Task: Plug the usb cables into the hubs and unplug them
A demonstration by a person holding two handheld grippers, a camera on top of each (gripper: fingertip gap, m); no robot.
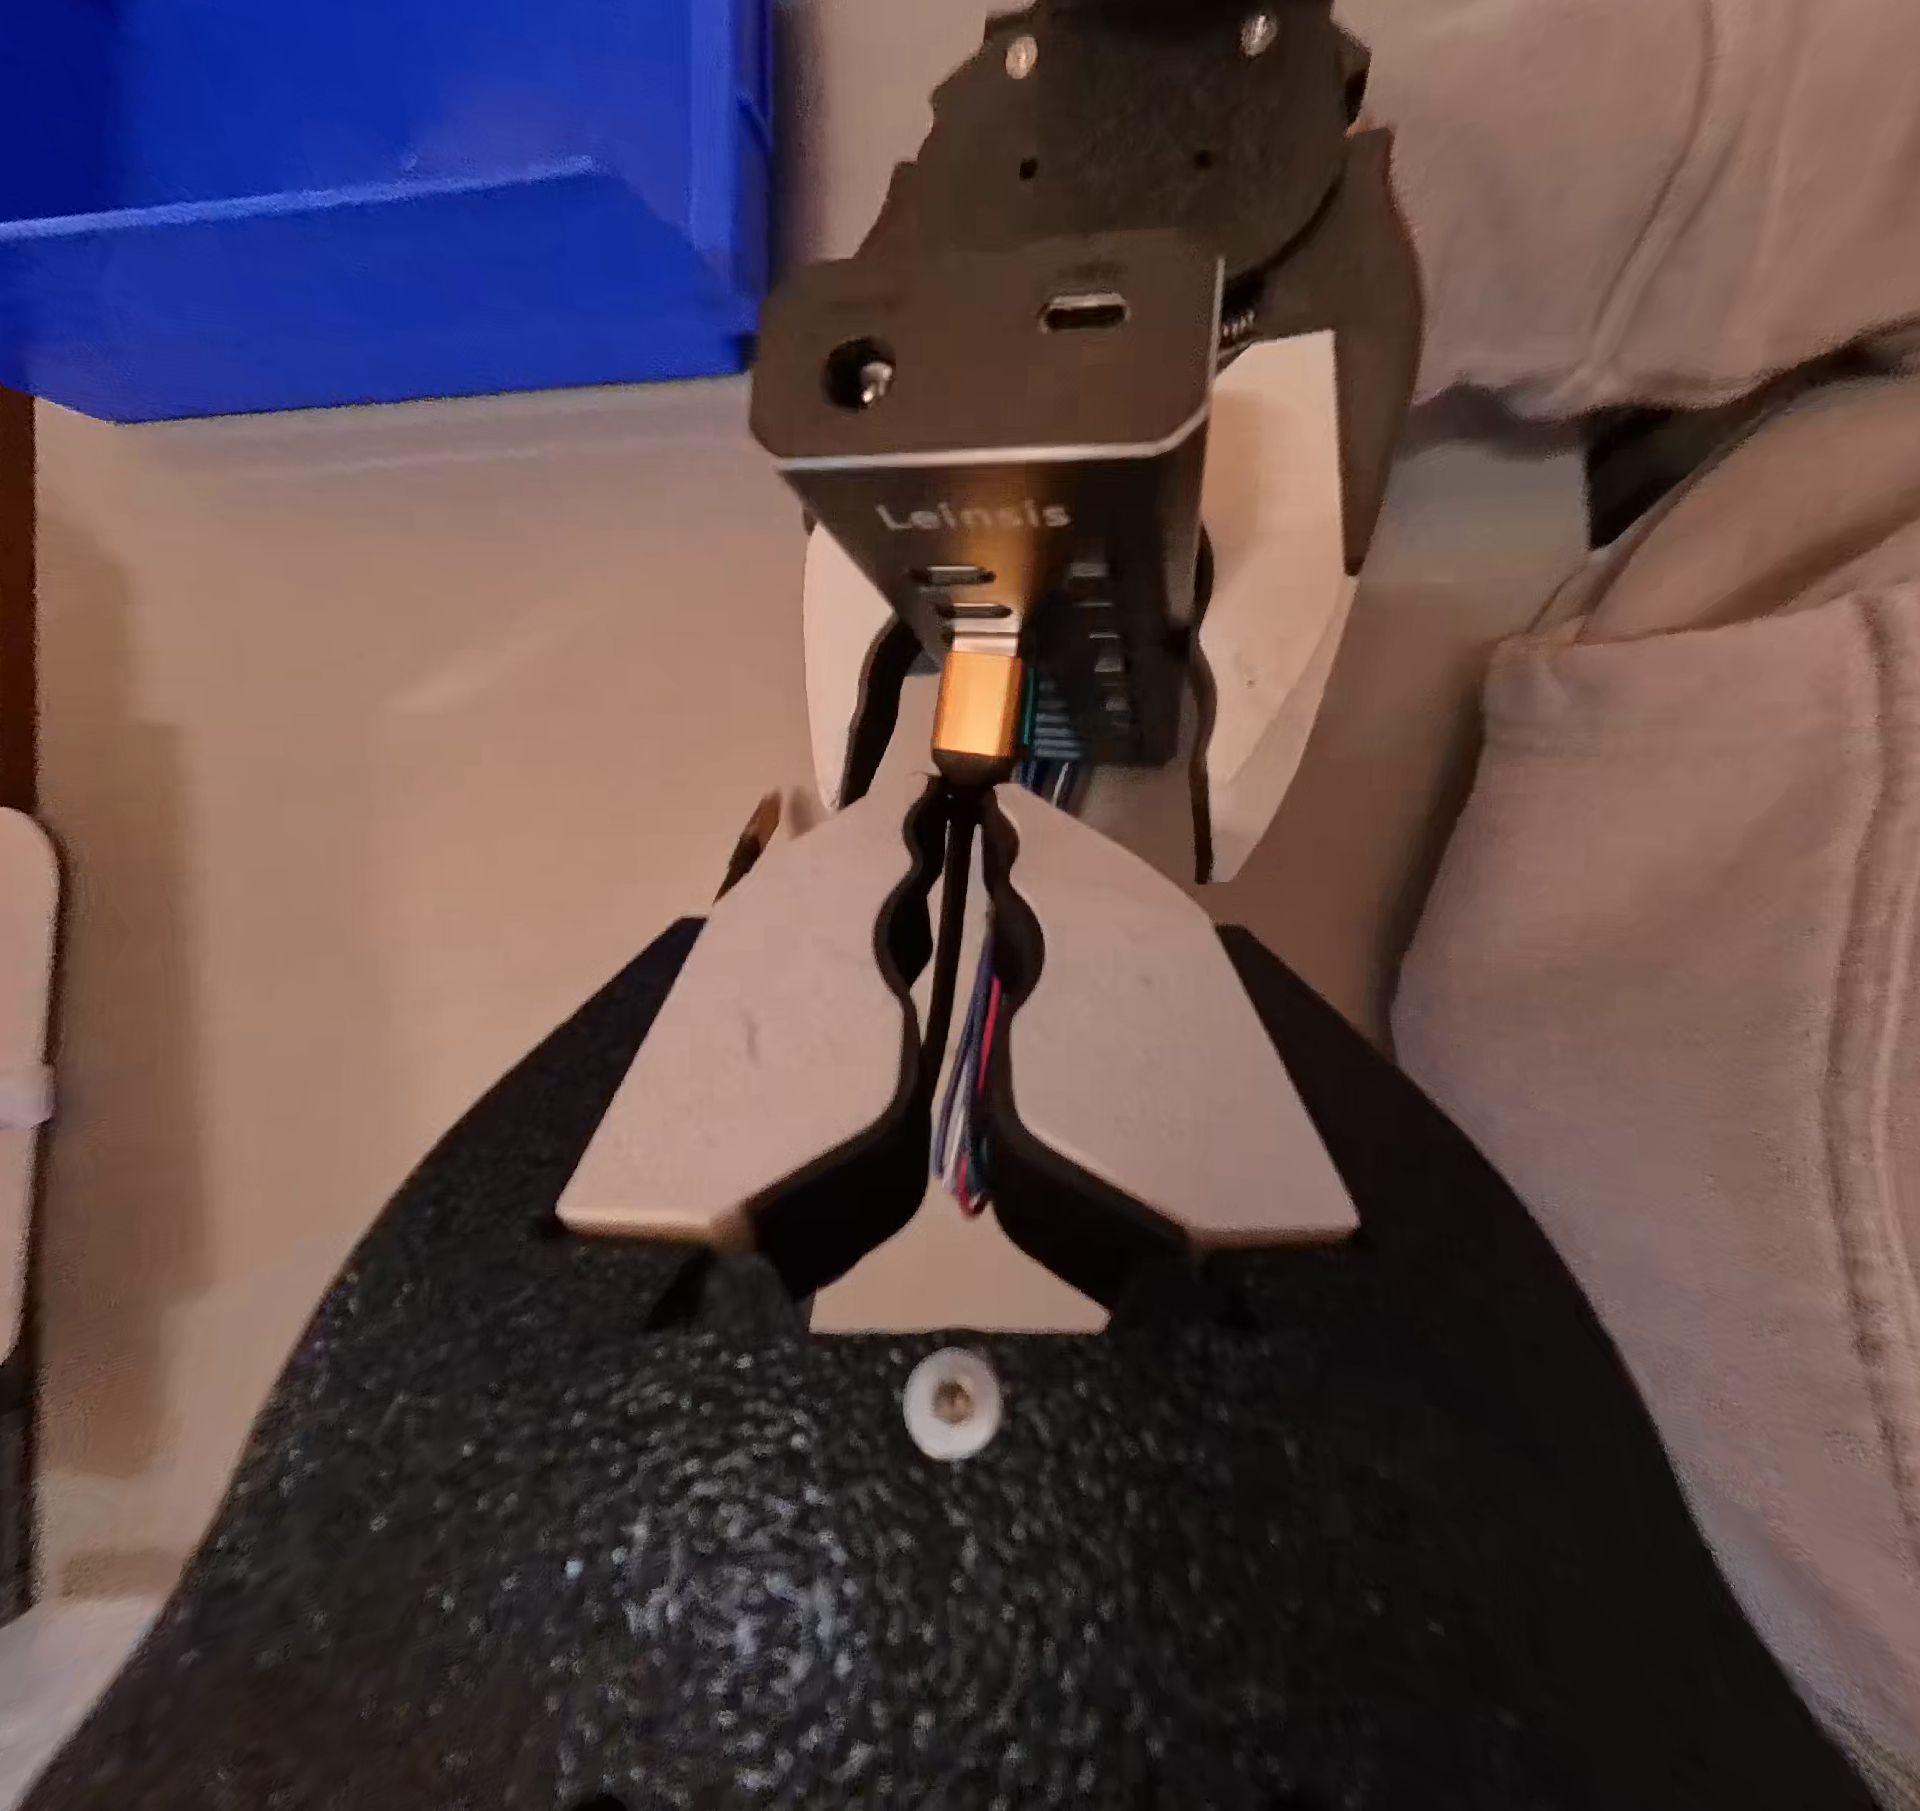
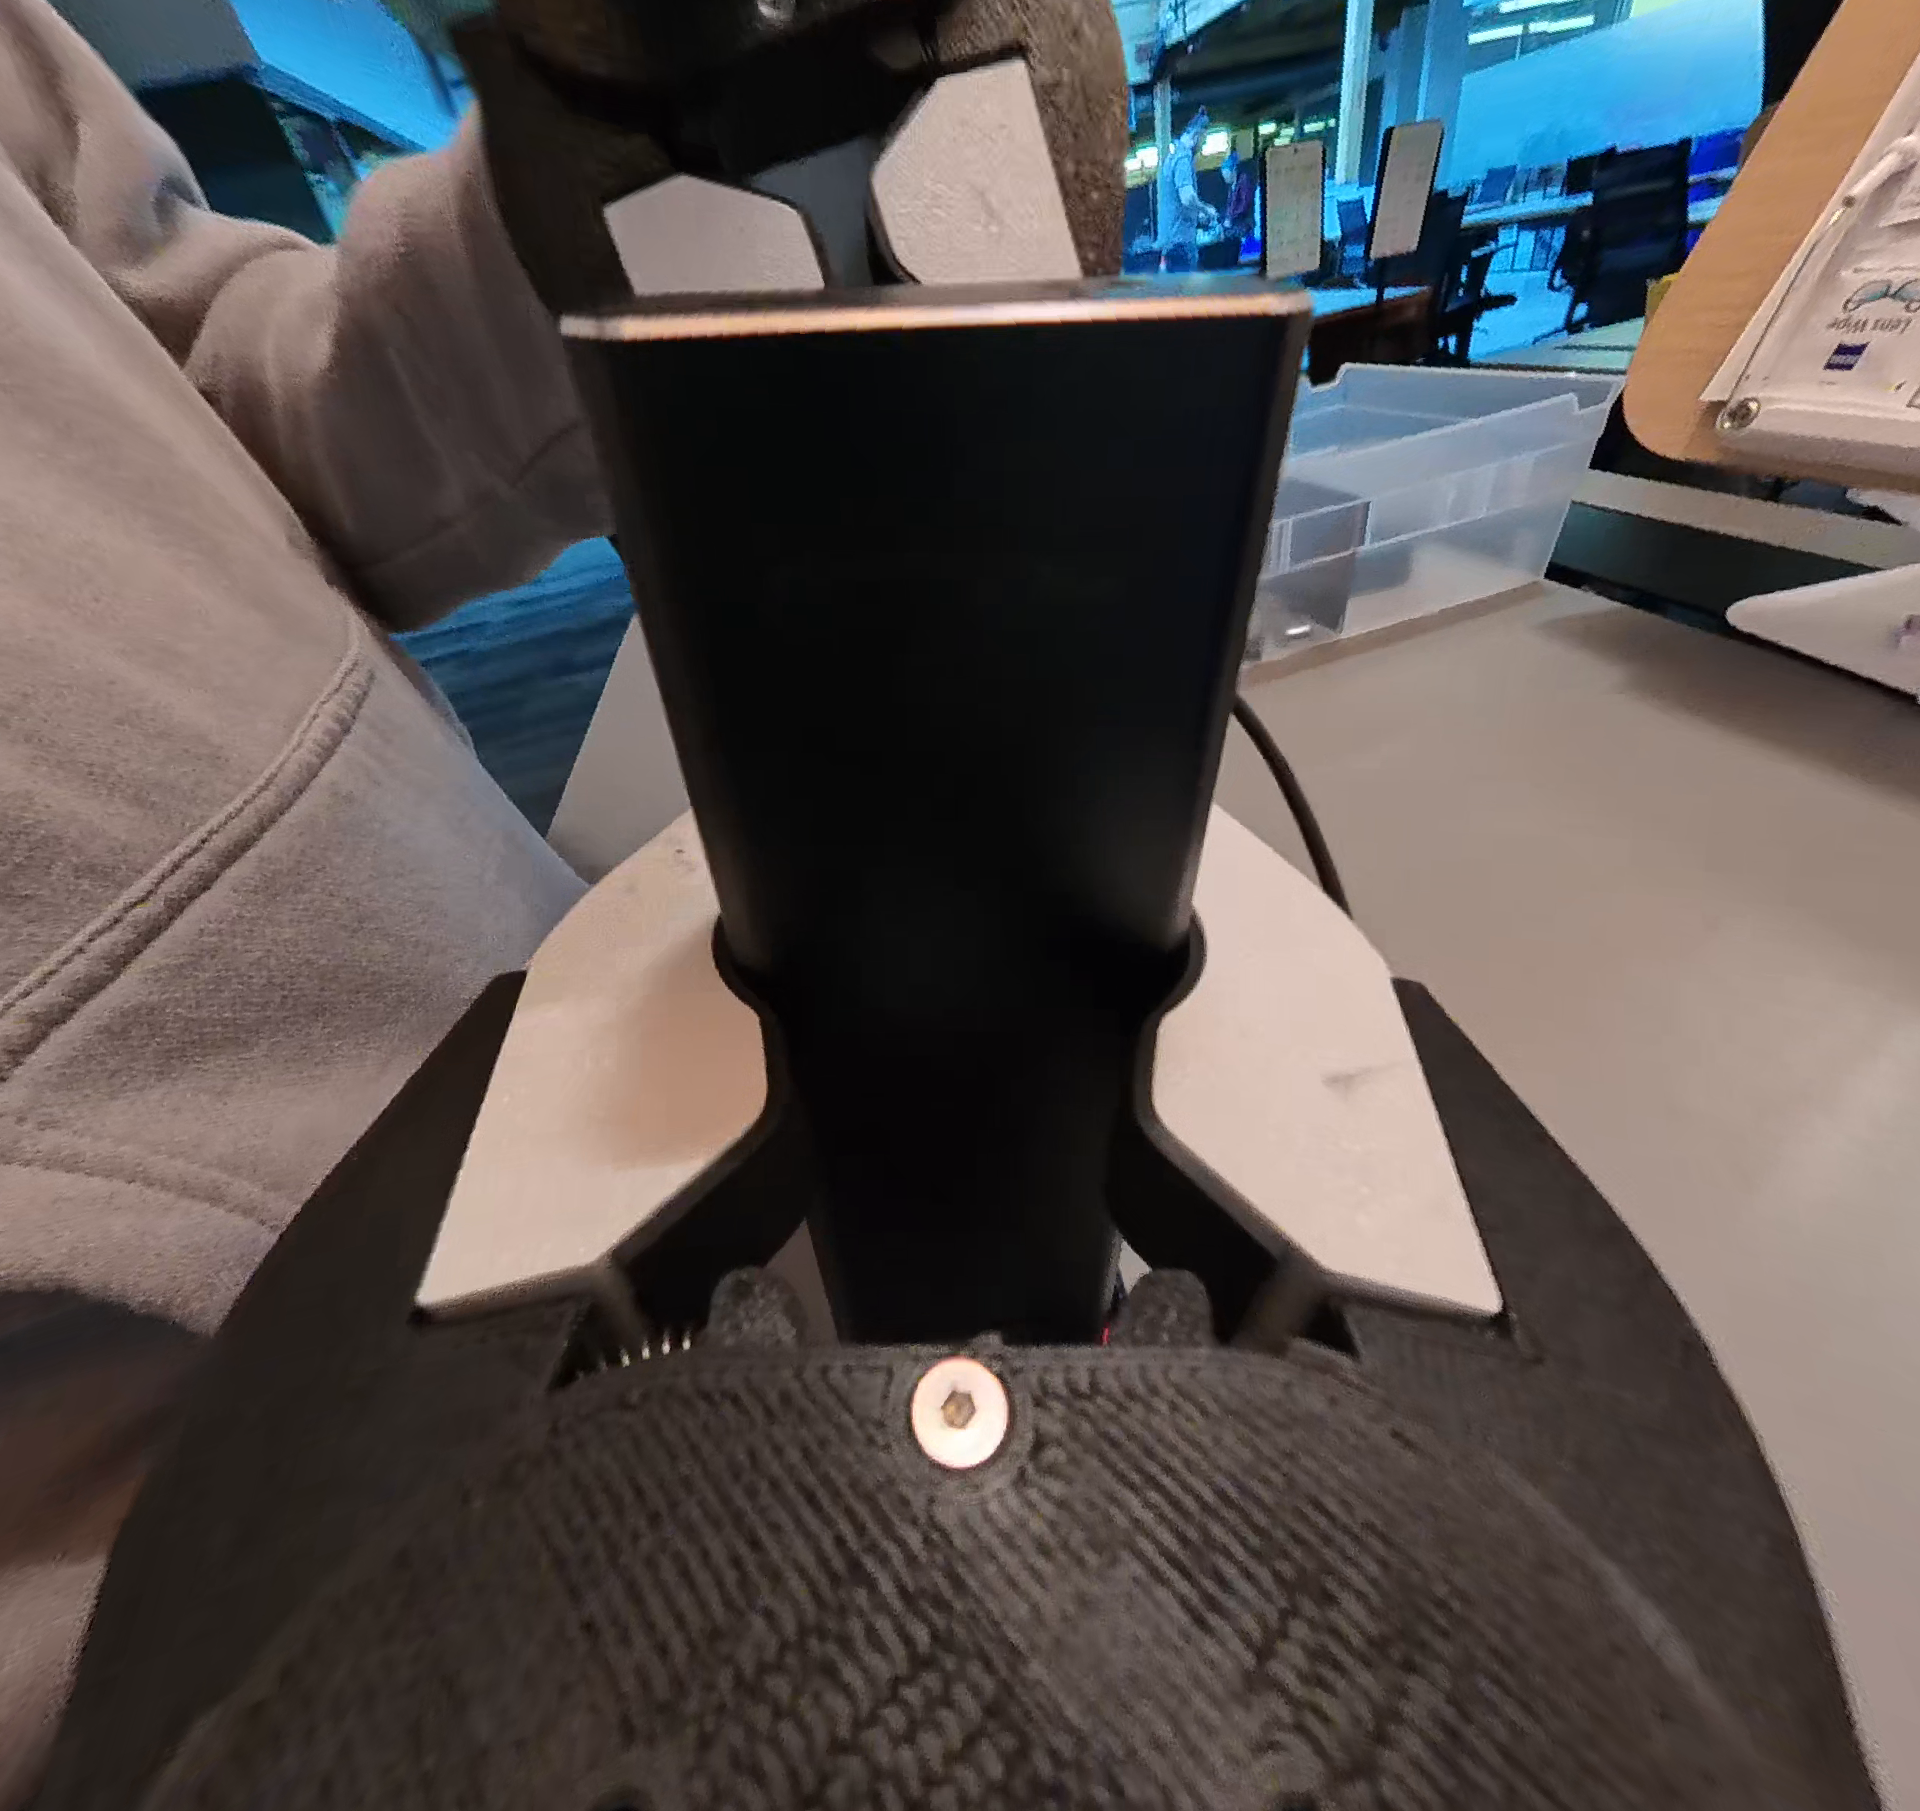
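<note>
A dark metal USB hub (image 1: 987, 390) stands on end in front of me, gripped low down by my right gripper (image 2: 956, 940), whose jaws are shut on its sides; the hub (image 2: 935, 618) fills the right wrist view. My left gripper (image 1: 961, 811) is shut on a thin black cable (image 1: 951, 930) just behind its gold USB plug (image 1: 975, 712). The plug's silver tip (image 1: 982, 641) meets a port on the hub's face, with some metal still showing. The left gripper's fingers (image 2: 977, 172) show beyond the hub's top edge.
A blue bin (image 1: 364, 151) is at the upper left. A person's beige sleeve (image 1: 1662, 151) is on the right. Coloured wires (image 1: 977, 1096) hang below the hub. On the grey table (image 2: 1558, 878) are a clear plastic bin (image 2: 1434, 494) and a wooden board (image 2: 1766, 151).
</note>
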